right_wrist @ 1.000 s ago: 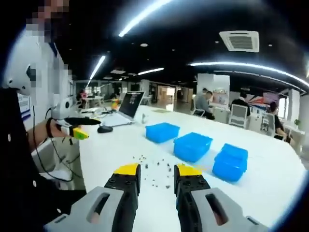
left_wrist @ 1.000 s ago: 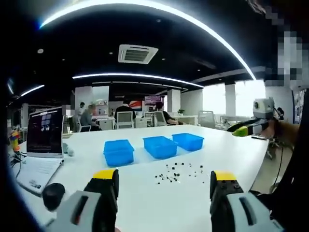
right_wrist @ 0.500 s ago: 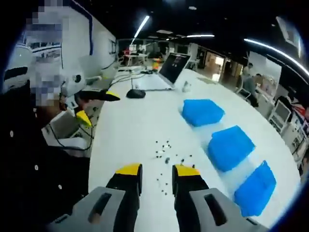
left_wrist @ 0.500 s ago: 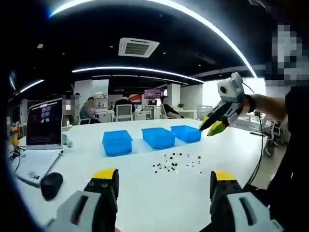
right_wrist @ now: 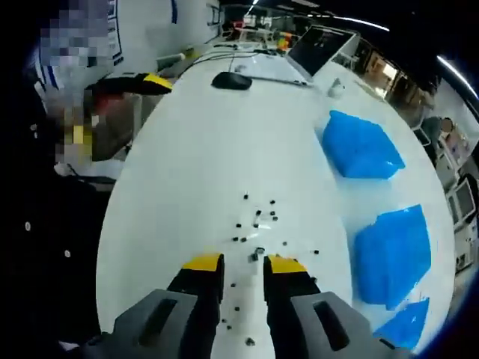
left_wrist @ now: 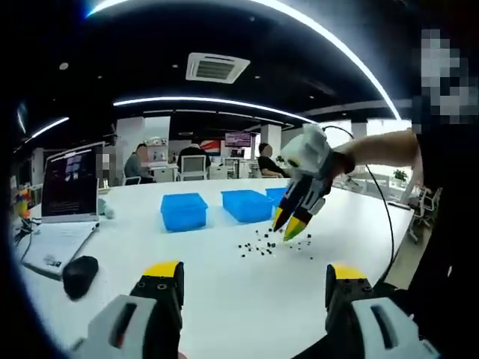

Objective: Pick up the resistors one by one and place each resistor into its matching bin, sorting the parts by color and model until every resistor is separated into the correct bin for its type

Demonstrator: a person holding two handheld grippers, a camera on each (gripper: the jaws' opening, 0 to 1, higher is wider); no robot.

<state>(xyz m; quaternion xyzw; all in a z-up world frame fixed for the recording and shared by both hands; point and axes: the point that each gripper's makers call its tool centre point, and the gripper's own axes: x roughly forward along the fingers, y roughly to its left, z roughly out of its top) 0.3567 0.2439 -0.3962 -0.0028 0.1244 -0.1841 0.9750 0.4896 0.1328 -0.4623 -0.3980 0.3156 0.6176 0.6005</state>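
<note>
While scattered loose on the white tabletop, the resistors lie as small dark specks in one cluster, none yet sorted as far as can be judged. Seen also in the left gripper view as a dark sprinkle in front of the bins. Just beyond the cluster stand three blue bins in a row, well apart from the specks; too small and too angled to tell whether anything lies inside them, though nothing dark shows over the rims. Hovering right above the cluster is the right gripper, yellow-tipped jaws pointed down at the specks and parted by a narrow gap, holding nothing; the same gripper seen from the side with its tips low over the resistors, close but not clearly touching. Lower and nearer to the person, the left gripper, jaws spread wide and empty, well apart from the parts. Further out on the tabletop, a laptop and a black mouse at the left side. By judgement, at the very start: first pick in approach, whole sorting left to do.
</note>
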